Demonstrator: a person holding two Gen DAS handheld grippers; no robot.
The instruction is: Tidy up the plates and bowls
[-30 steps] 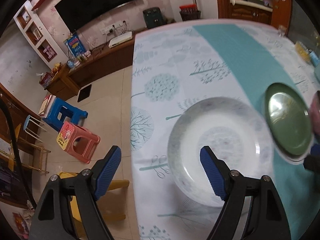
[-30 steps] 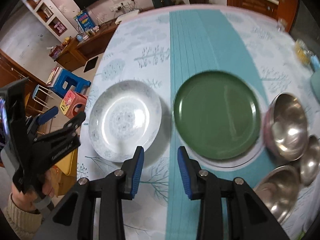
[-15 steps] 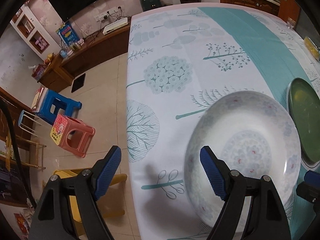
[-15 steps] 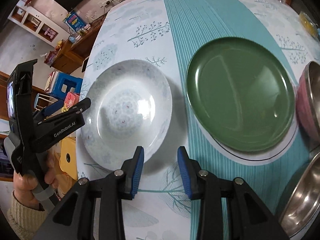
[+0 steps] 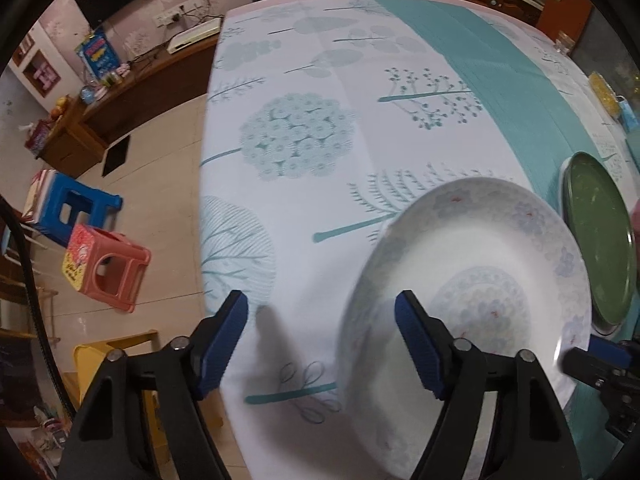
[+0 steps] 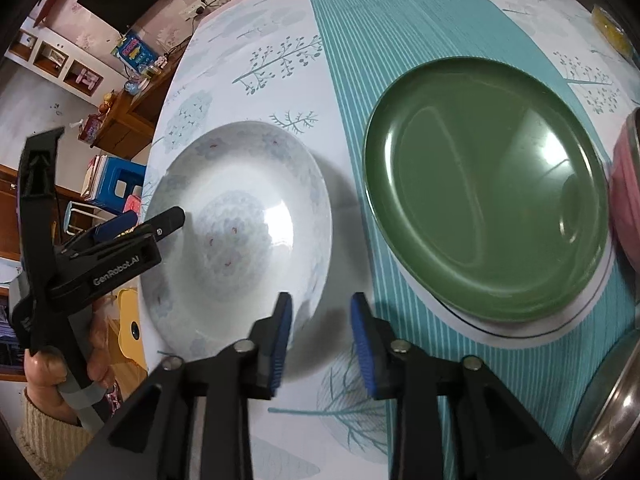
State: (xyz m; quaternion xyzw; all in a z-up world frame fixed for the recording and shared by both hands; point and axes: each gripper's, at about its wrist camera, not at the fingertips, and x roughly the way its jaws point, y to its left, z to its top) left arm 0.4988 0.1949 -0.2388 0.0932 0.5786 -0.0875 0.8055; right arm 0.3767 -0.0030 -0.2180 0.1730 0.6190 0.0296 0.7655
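Observation:
A white deep plate with a pale blue flower pattern (image 6: 240, 240) lies on the tablecloth near the table's left edge; it also shows in the left wrist view (image 5: 472, 312). A green plate (image 6: 488, 188) rests to its right on a white plate with a dark rim line; it also shows in the left wrist view (image 5: 600, 240). My left gripper (image 5: 320, 344) is open at the white plate's left rim, one finger over the plate. My right gripper (image 6: 322, 328) is open, its jaws straddling the white plate's near right rim.
Steel bowls (image 6: 608, 408) and a pink-sided bowl (image 6: 628, 192) sit at the right. The table's left edge (image 5: 208, 200) drops to the floor, with a pink stool (image 5: 104, 268), a blue stool (image 5: 72, 208) and a yellow chair (image 5: 104, 360) below.
Both grippers have moved in on the white plate: the left one reached its left rim, the right one came down to its near right rim. Both stayed open.

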